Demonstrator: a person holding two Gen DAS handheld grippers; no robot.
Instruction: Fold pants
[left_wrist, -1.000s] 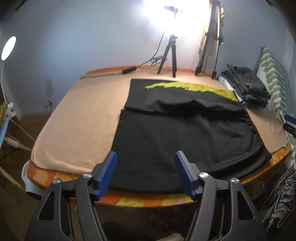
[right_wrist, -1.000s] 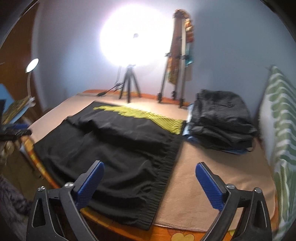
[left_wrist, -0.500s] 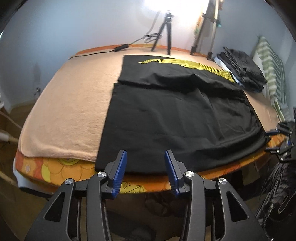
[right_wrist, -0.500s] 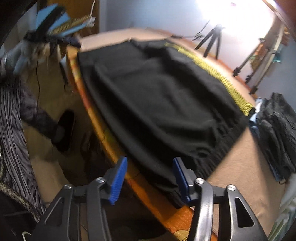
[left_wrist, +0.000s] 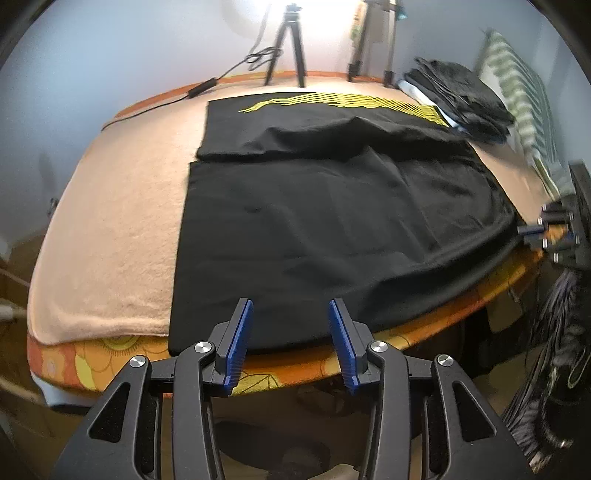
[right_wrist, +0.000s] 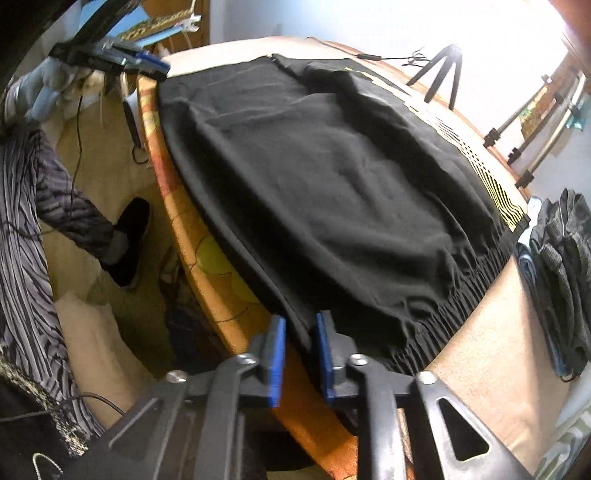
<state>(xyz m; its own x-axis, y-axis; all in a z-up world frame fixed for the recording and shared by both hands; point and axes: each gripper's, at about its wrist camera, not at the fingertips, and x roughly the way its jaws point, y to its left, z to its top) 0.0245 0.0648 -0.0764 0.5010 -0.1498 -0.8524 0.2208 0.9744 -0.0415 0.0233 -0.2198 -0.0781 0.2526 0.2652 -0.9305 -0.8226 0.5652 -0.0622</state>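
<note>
Black pants (left_wrist: 325, 221) with a yellow striped side panel (left_wrist: 351, 101) lie spread flat on a peach blanket (left_wrist: 118, 221) on the table. My left gripper (left_wrist: 290, 321) is open, its blue pads straddling the near leg-hem edge at the table's front. My right gripper (right_wrist: 300, 332) has its jaws narrowed around the waistband corner of the pants (right_wrist: 332, 184); the cloth lies between the pads, and contact is unclear. The right gripper also shows at the right edge of the left wrist view (left_wrist: 532, 232). The left gripper shows at the upper left of the right wrist view (right_wrist: 147, 66).
A pile of dark folded clothes (left_wrist: 458, 96) sits at the back right beside a striped pillow (left_wrist: 517, 96). Tripods (left_wrist: 288, 48) and a cable stand at the far edge. The orange flowered table rim (left_wrist: 280, 373) runs in front. A person's leg and shoe (right_wrist: 125, 243) are beside the table.
The right gripper moved down to the waistband corner and its jaws narrowed around the cloth. The left gripper moved slightly closer to the hem, still open.
</note>
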